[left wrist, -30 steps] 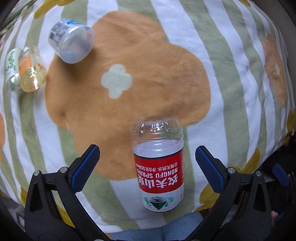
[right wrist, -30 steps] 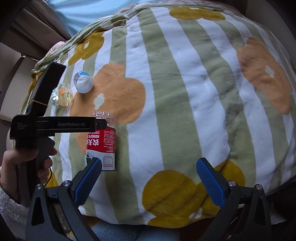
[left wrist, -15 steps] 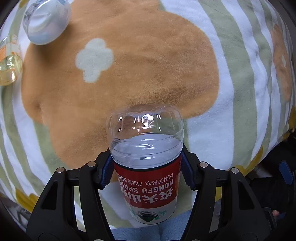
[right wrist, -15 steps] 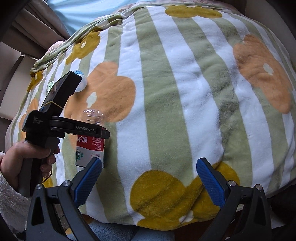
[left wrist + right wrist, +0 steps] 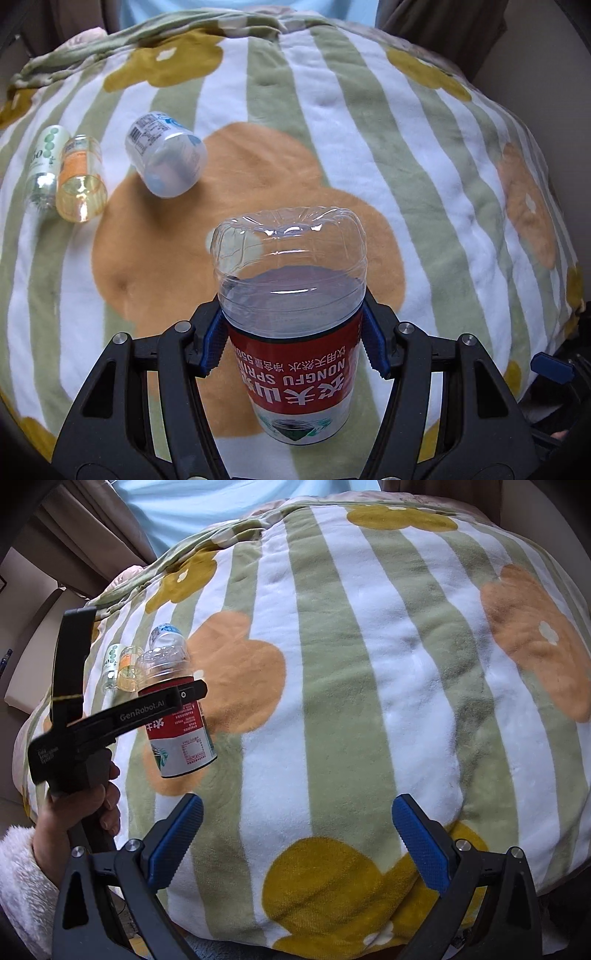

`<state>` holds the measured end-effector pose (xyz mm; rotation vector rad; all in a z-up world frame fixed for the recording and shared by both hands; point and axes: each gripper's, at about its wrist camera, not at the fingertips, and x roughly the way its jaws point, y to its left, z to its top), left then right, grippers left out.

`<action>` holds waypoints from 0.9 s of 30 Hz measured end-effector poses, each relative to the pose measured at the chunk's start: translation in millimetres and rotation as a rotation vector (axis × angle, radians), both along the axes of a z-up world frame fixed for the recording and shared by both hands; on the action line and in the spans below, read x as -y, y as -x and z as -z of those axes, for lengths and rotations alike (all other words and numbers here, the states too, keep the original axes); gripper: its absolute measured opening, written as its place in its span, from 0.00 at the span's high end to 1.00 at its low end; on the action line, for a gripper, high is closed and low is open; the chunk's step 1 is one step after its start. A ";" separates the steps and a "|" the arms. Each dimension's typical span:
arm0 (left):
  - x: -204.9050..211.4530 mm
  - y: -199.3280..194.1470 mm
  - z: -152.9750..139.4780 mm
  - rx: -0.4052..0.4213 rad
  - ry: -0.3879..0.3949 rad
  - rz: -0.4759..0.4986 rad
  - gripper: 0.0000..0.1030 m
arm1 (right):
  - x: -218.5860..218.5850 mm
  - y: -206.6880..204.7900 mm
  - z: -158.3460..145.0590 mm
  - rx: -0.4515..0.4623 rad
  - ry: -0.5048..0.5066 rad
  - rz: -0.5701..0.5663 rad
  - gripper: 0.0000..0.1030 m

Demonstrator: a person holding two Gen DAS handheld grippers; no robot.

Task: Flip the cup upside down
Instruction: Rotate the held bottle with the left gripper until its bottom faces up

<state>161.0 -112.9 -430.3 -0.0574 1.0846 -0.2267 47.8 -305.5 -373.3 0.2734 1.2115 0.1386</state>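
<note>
The cup (image 5: 295,339) is a cut-off clear plastic bottle with a red Nongfu Spring label. Its closed moulded base is uppermost and its open end points down. My left gripper (image 5: 293,341) is shut on it at the top of the label, blue pads (image 5: 213,341) pressing both sides. In the right wrist view the cup (image 5: 181,727) hangs tilted above the blanket, clear of it, in the left gripper (image 5: 177,701), which a hand (image 5: 88,805) holds. My right gripper (image 5: 295,834) stands open near the blanket's front edge with nothing between its fingers.
A striped flower-pattern blanket (image 5: 388,155) covers the soft, domed surface. Three other cut bottle cups lie on their sides at the left: a clear blue-labelled one (image 5: 166,158), a yellow-orange one (image 5: 81,184) and a green-dotted one (image 5: 44,166).
My left gripper closed on the red-labelled cup and lifted it off the blanket, tilting upward so the far edge came into view. The right gripper stayed open and nearly still.
</note>
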 end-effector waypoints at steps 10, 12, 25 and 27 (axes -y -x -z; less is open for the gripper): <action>4.4 23.0 3.9 0.129 0.006 0.011 0.43 | -4.4 16.6 24.0 -0.031 -0.020 0.005 0.01; 3.3 26.4 2.1 0.109 0.003 0.015 0.43 | -5.5 17.4 24.5 -0.034 -0.024 0.004 0.01; 4.8 43.7 -14.8 0.083 -0.009 0.052 0.42 | -12.3 17.7 22.1 -0.026 -0.042 -0.002 0.01; 7.7 43.7 -19.8 0.096 -0.031 0.058 0.42 | -12.9 19.2 23.5 -0.031 -0.044 0.000 0.01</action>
